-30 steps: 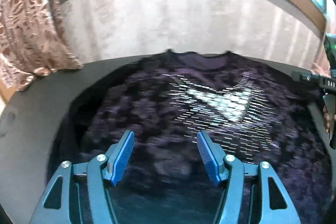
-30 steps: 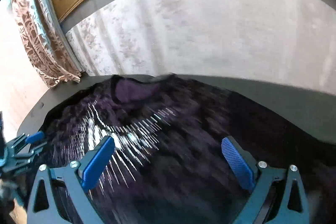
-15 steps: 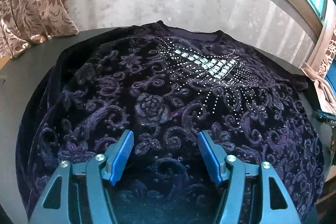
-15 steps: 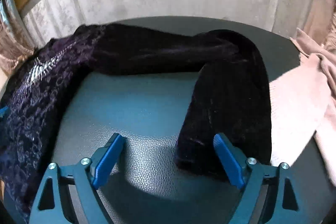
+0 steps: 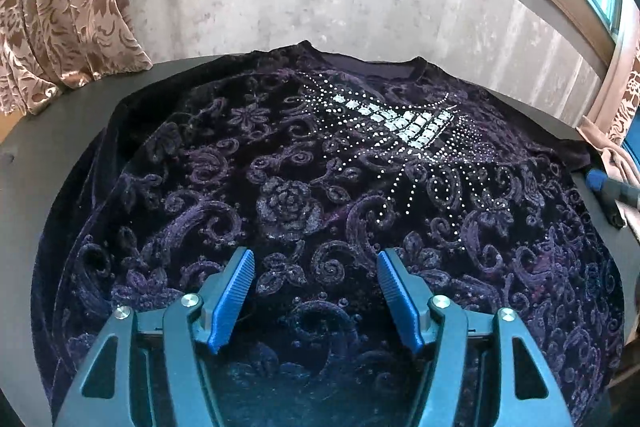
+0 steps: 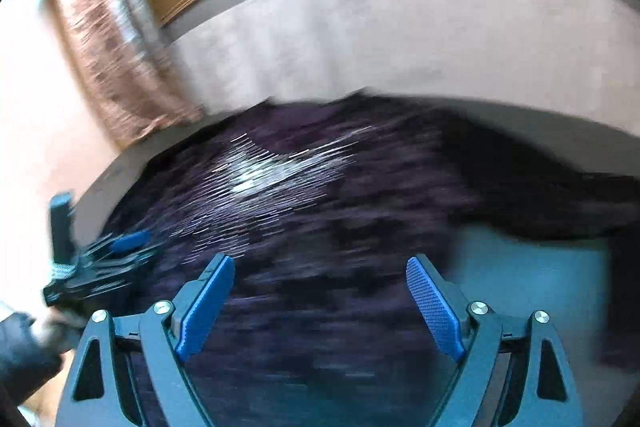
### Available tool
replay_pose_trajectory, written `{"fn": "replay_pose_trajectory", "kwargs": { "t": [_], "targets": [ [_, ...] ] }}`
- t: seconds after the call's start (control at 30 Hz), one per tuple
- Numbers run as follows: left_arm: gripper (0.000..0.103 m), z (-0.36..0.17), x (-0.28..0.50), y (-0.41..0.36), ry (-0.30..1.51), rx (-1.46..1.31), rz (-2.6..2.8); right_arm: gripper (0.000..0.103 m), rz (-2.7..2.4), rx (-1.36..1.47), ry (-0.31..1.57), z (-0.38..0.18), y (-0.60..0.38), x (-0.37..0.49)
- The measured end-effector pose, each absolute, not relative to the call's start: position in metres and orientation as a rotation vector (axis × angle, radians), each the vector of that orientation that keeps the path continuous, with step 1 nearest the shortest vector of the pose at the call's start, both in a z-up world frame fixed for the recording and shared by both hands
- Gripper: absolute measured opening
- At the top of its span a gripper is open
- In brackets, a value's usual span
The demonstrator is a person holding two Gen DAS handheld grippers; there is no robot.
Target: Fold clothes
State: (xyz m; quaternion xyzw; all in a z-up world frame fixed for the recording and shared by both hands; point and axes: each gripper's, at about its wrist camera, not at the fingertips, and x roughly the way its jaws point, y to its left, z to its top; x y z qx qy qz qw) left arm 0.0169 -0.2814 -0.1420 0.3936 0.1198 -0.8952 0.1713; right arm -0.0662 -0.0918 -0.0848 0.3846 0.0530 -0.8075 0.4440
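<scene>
The dark purple velvet top [image 5: 288,203] lies face up and spread flat on the grey worktop [image 5: 52,131], neckline toward the far wall, its beaded panel [image 5: 400,123] just below the collar; no fold shows in the body yet, so the step in hand looks like the last of the laying-out before the first fold. The left gripper [image 5: 316,291] hovers over the lower middle of the garment with its blue pads standing apart and nothing between them. The right gripper [image 6: 320,303] is likewise wide open and empty, poised above the right half of the top; its view is badly smeared, so how close it hangs to the cloth is hard to judge. One sleeve [image 6: 560,203] trails off to the right across the bare worktop. The next move probably calls for a pinch on that sleeve or the side seam, carried inward over the body, with the left gripper taking the matching edge.
</scene>
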Motion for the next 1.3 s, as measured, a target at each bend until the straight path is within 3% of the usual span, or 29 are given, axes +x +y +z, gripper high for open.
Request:
{"fn": "replay_pose_trajectory", "kwargs": {
  "t": [0.1, 0.27, 0.67, 0.77, 0.9, 1.07, 1.13, 1.3],
  "targets": [
    [0.065, -0.143, 0.019, -0.283, 0.349, 1.110, -2.559, 0.090, -1.928, 1.014, 0.141, -0.109, -0.118, -0.045],
    [0.065, -0.144, 0.021, -0.287, 0.395, 1.096, -2.582, 0.103, -1.953, 1.007, 0.205, -0.127, -0.144, -0.030],
    [0.065, -0.134, 0.027, -0.292, 0.422, 1.101, -2.567, 0.103, -1.860, 1.001, 0.120, -0.125, -0.155, -0.036],
    [0.065, -0.120, 0.027, -0.298, 0.500, 1.024, -2.565, 0.092, -1.856, 1.008, -0.016, -0.115, -0.122, -0.053],
    [0.065, -0.103, 0.005, -0.299, 0.502, 0.980, -2.597, 0.091, -2.037, 0.969, -0.090, -0.092, -0.046, -0.083],
    [0.065, -0.093, -0.046, -0.279, 0.351, 1.018, -2.689, 0.078, -2.340, 1.005, -0.087, -0.078, 0.076, -0.117],
    [0.065, -0.093, -0.069, -0.270, 0.305, 1.052, -2.725, 0.066, -2.413, 1.072, -0.053, -0.081, 0.107, -0.132],
    [0.065, -0.099, -0.109, -0.247, 0.228, 1.132, -2.778, 0.064, -2.414, 1.121, 0.049, -0.090, 0.106, -0.155]
  ]
}}
